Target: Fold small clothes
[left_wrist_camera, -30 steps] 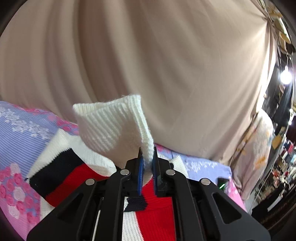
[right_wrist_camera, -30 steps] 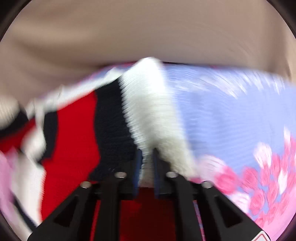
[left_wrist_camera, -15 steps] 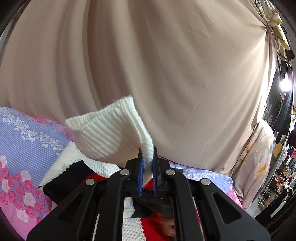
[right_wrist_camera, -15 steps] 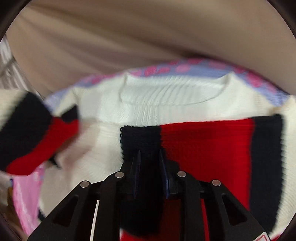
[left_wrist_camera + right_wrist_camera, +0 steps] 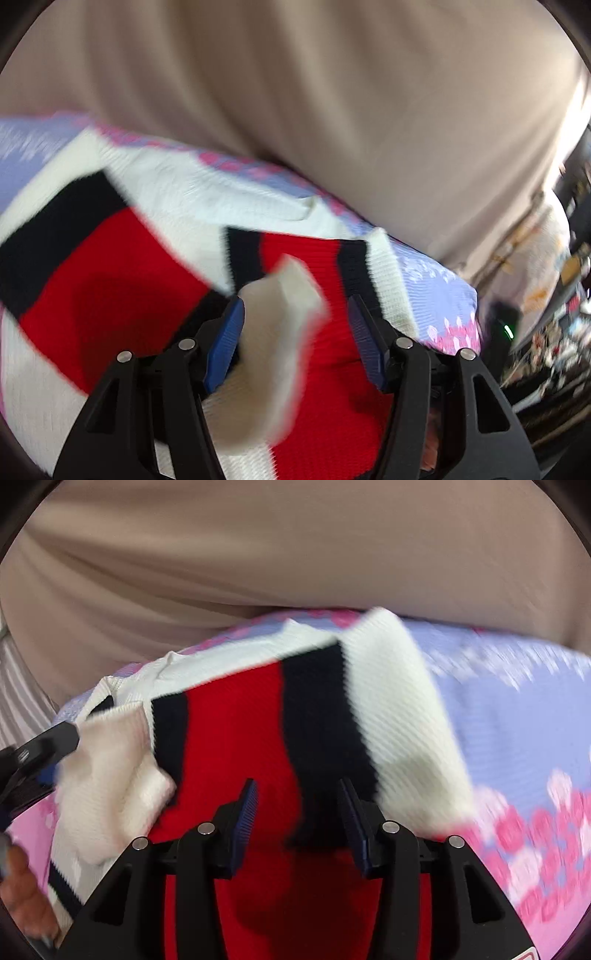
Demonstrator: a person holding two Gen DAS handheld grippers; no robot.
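Observation:
A knitted sweater (image 5: 110,295) in white, red and black lies on a floral sheet. My left gripper (image 5: 295,301) hovers low over its red chest, jaws opening. The white sleeve cuff (image 5: 284,317) sits loose and blurred between the blue pads, which are not pressing on it. In the right wrist view the same sweater (image 5: 236,720) fills the middle. My right gripper (image 5: 298,782) is also opening, and the other sleeve (image 5: 391,709), black band and white cuff, lies folded across the body. Its black edge hangs between the pads. The left gripper (image 5: 37,746) shows at the left edge beside the white cuff (image 5: 110,760).
The lilac and pink floral sheet (image 5: 436,288) (image 5: 517,720) covers the surface under the sweater. A beige curtain (image 5: 295,92) hangs close behind. Cluttered shelves (image 5: 554,332) stand far right. A person's hand (image 5: 22,897) shows at the lower left of the right wrist view.
Both grippers were shut on the sleeve cuffs and now stand apart. The left one dropped with its cuff toward the sweater's chest. The right swung across, and its sleeve lies over the body.

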